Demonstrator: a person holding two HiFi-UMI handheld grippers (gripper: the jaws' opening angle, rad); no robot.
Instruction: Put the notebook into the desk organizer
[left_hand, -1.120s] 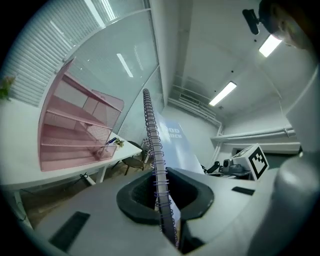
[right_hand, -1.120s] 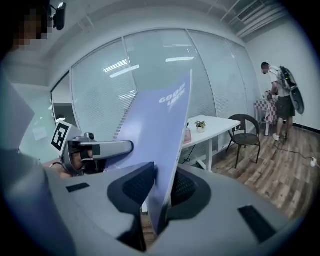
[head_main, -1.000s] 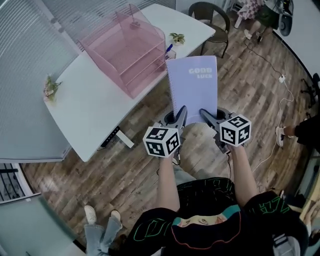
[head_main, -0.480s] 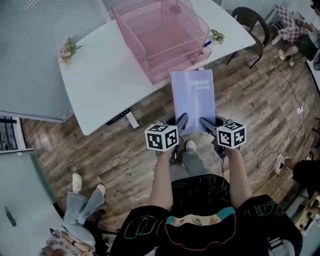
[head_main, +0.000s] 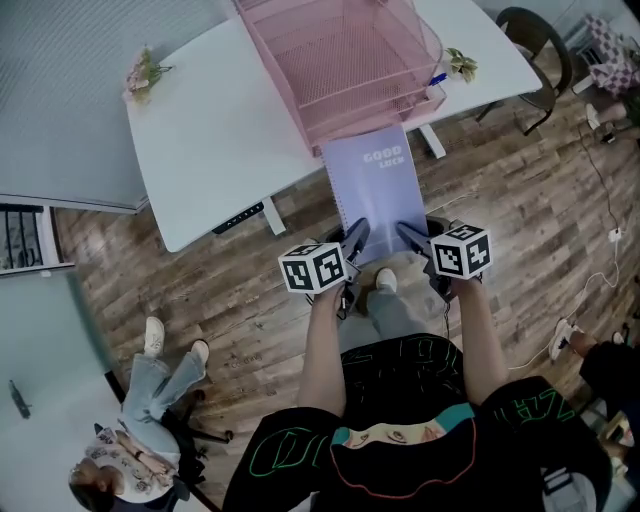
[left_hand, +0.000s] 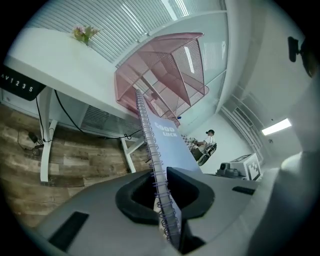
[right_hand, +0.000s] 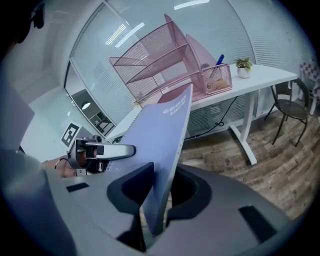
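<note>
Floor (head_main: 230, 310): brown wood planks
Tabletop (head_main: 200, 150): white, long, on white legs
Chair (head_main: 545, 52): dark, by the tabletop's far end
Blinds (left_hand: 125, 20): pale, slatted
Ceiling light (left_hand: 275, 127): lit strip

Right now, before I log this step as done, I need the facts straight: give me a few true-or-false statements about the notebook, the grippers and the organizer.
1. The left gripper and the right gripper are both clamped on the notebook. True.
2. The notebook lies inside the desk organizer. False: it is held up in front of it, outside it.
3. The spiral binding is on the left gripper's side. True.
4. The desk organizer is blue plastic. False: it is pink wire mesh.
</note>
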